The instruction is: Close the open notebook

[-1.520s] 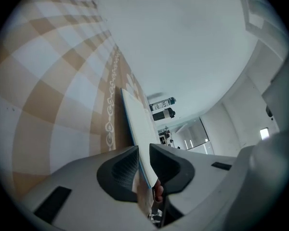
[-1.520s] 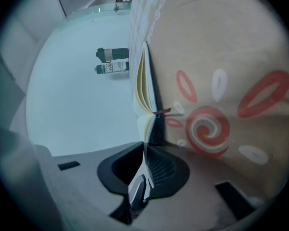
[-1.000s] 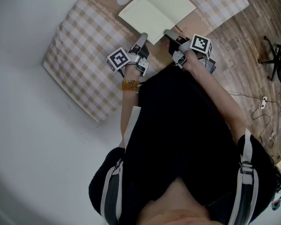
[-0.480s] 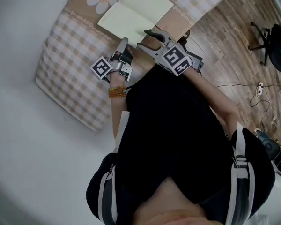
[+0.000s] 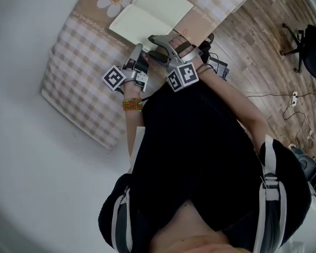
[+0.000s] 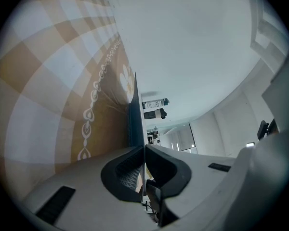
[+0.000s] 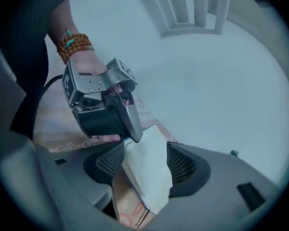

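Your right hand-held gripper (image 5: 155,45) is rolling over on itself and lifting off the checked cloth (image 5: 79,62), and its marker cube is swinging round toward your body. Its jaws are opening at this moment. In the right gripper view, the notebook's near right corner is standing between them, with the cream page (image 7: 149,172) on 1 side and the brown cover (image 7: 127,201) on the other. The pads are no longer pinching it.

Your left hand-held gripper (image 5: 136,49) is staying put, jaws together and clamped on the near edge of the notebook's left half.

The notebook (image 5: 147,15) is lying on the brown band of the cloth beside the daisy print. In the head view its 2 far pages are still showing cream and spread.

I am judging the fold as only begun. You are releasing the corner before the right half is over the left, so it may be dropping back open.
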`<state>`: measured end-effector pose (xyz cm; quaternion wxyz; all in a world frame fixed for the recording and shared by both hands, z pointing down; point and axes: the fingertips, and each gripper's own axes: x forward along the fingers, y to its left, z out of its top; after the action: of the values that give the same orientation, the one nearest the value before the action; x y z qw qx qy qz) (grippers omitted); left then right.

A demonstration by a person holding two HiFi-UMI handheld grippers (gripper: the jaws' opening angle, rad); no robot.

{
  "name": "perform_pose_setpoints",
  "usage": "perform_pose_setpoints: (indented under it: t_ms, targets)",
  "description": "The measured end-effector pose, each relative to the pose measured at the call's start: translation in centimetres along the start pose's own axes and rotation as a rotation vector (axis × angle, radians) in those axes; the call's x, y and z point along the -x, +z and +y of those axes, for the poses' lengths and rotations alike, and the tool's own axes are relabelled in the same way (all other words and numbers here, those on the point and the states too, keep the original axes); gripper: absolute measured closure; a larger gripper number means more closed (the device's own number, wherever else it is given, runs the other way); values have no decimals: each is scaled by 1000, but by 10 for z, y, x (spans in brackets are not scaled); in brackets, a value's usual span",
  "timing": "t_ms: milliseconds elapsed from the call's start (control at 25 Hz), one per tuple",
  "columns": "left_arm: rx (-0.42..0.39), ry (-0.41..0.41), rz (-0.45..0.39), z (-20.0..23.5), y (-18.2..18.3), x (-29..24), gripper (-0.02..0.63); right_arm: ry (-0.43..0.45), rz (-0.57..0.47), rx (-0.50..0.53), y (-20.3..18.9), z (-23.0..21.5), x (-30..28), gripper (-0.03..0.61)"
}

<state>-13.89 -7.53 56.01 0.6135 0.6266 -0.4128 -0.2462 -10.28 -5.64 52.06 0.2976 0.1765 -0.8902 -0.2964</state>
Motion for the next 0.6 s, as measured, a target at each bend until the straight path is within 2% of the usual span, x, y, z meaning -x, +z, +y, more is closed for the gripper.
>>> perform_pose_setpoints:
  t_ms: [320,600]
  targets:
    - [22,-57,-16,-16,2,-3,580,55,-123,136,7,8,19,322]
    - [36,-58,-18,-19,2,-4,580,68,-48,154,-16,12,5,325]
